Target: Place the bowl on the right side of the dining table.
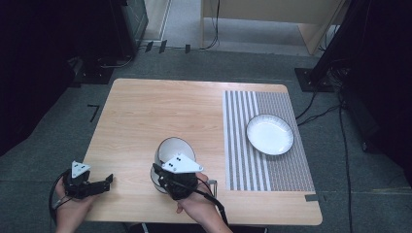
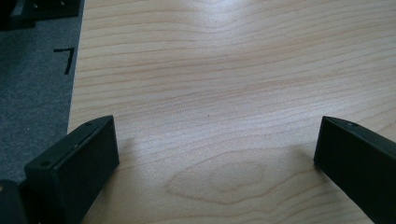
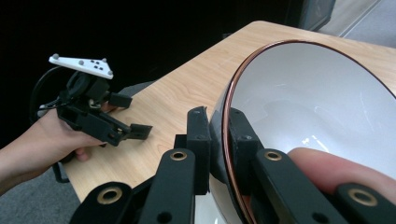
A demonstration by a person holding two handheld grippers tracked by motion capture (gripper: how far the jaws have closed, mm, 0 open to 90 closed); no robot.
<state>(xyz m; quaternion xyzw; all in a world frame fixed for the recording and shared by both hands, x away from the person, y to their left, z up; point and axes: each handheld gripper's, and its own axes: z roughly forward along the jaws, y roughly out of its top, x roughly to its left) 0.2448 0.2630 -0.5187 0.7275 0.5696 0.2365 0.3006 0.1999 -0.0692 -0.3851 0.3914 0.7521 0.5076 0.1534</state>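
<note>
Your right gripper (image 1: 165, 170) pinches the rim of the white ceramic bowl with a brown edge (image 1: 174, 149), tilted above the table's six o'clock edge, while your left gripper (image 1: 99, 184), jaws spread wide, rests at eight o'clock.

The bowl (image 1: 174, 148) is white inside with a thin reddish-brown line along its rim and a darker outer wall. It is tilted, its mouth facing up and away, over the near middle of the table (image 1: 145, 111). The right claw (image 3: 218, 135) pinches its rim, one jaw inside and one outside.
</note>
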